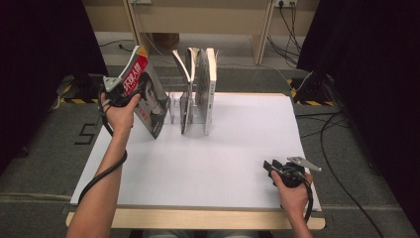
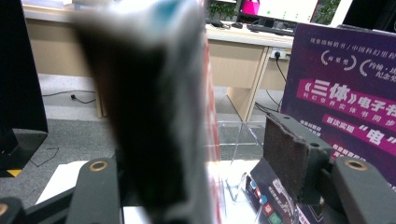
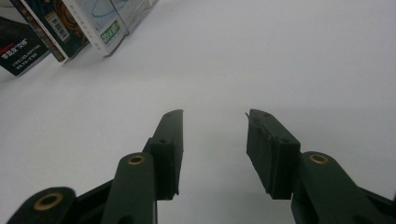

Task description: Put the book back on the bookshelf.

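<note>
A book with a red spine [image 1: 148,96] leans tilted at the left end of a clear book stand [image 1: 173,113] at the back of the white table [image 1: 223,153]. My left gripper [image 1: 140,93] is at this book's upper edge. In the left gripper view the blurred book [image 2: 159,116] stands between the jaws, and the right pad [image 2: 289,154] is well apart from it, so my left gripper [image 2: 201,140] is open. My right gripper [image 1: 269,167] rests low near the table's front right, open [image 3: 215,116], with bare white surface between its pads.
Two more books [image 1: 188,91] [image 1: 209,89] stand upright in the stand, right of the leaning one. A purple cover [image 2: 345,102] fills the right of the left gripper view. Cables lie on the floor at the right, and wooden desk legs stand behind.
</note>
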Tool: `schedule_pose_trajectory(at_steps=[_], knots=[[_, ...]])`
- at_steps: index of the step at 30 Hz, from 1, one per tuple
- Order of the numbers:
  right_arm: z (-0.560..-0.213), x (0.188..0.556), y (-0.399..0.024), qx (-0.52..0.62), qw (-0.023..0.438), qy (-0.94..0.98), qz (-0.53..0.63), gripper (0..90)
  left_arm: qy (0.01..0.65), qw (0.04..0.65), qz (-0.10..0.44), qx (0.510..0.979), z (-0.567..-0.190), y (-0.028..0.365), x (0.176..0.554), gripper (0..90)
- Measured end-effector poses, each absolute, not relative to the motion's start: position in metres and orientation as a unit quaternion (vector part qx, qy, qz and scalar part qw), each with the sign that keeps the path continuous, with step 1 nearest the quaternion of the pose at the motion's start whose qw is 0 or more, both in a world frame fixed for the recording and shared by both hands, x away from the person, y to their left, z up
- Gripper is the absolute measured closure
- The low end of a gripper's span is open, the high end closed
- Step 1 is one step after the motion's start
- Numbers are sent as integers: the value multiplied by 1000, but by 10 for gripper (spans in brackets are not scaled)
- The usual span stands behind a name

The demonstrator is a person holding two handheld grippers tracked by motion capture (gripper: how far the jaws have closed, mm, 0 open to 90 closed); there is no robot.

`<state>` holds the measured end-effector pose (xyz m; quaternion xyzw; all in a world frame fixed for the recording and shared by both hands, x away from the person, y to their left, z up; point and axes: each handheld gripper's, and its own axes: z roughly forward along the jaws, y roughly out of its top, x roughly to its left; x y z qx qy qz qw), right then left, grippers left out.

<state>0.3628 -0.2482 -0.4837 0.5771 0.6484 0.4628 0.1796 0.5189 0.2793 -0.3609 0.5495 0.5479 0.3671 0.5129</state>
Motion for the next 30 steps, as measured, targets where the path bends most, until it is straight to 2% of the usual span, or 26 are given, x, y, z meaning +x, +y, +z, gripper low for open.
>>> schedule_pose_trajectory(at_steps=[30], knots=[[-481,361,-247,572,191,651,460,571,532,508,365,570,-358,284,495,355]])
